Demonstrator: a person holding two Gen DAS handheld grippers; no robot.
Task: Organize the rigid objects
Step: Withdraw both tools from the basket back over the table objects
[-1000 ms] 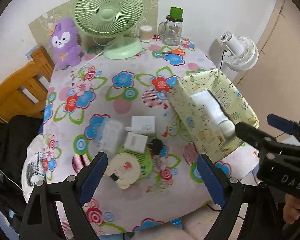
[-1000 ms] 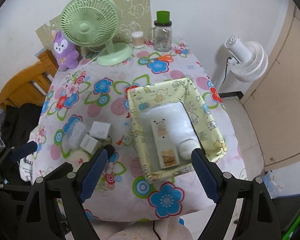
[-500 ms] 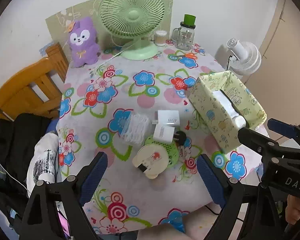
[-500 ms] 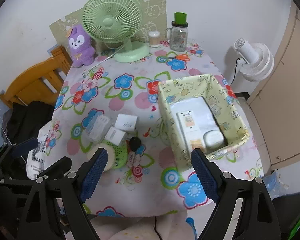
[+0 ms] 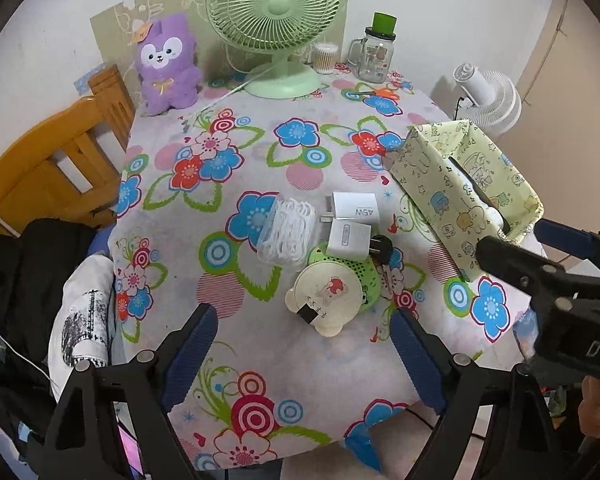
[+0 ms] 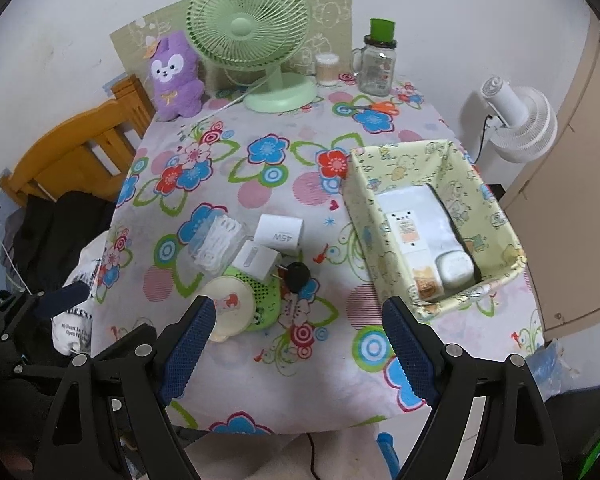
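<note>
We hold both grippers, left (image 5: 302, 346) closing on nothing, right (image 6: 298, 338) fingers apart, above the desk's (image 5: 260, 360) near edge. Two white chargers (image 5: 354, 222), a cream mirror (image 5: 326, 294) and a clear box (image 5: 286, 230) cluster left of the fabric basket (image 6: 496, 276); green fan (image 6: 256, 36) far.

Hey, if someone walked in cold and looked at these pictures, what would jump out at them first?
Probably the loud flowered tablecloth, with the green desk fan and purple plush toy at its far edge. Next, the yellow fabric box on the right, already holding white items, and the small pile of white chargers and round gadgets mid-table. Both tongs, left and right, hang empty above the near edge.
</note>
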